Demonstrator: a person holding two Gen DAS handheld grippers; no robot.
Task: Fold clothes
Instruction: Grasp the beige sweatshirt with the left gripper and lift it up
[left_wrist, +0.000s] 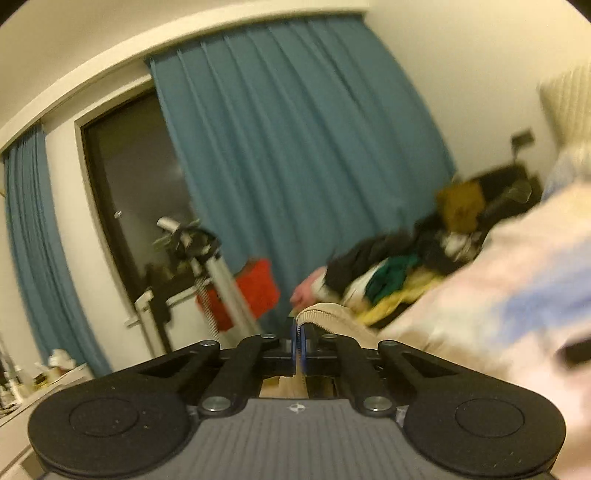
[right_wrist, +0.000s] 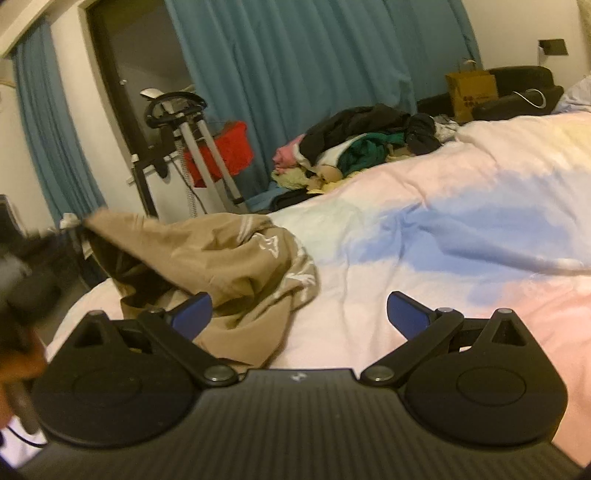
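A tan garment (right_wrist: 236, 266) with white markings lies crumpled on the pale pink and blue bedspread (right_wrist: 461, 236). One corner of it is lifted to the left. In the left wrist view my left gripper (left_wrist: 299, 332) is shut on the ribbed tan hem (left_wrist: 325, 317) of that garment, with the blue pads pressed together on the cloth. My right gripper (right_wrist: 299, 314) stands open over the bed, its left fingertip (right_wrist: 192, 314) over the near edge of the tan garment, its right fingertip (right_wrist: 406, 314) above bare bedspread. Nothing is between its pads.
A heap of mixed clothes (right_wrist: 362, 147) lies at the far end of the bed. Behind it hang teal curtains (right_wrist: 295, 74). A red bin (right_wrist: 225, 151) and a metal stand (right_wrist: 195, 147) are by the dark window. A cardboard box (right_wrist: 471, 94) sits far right.
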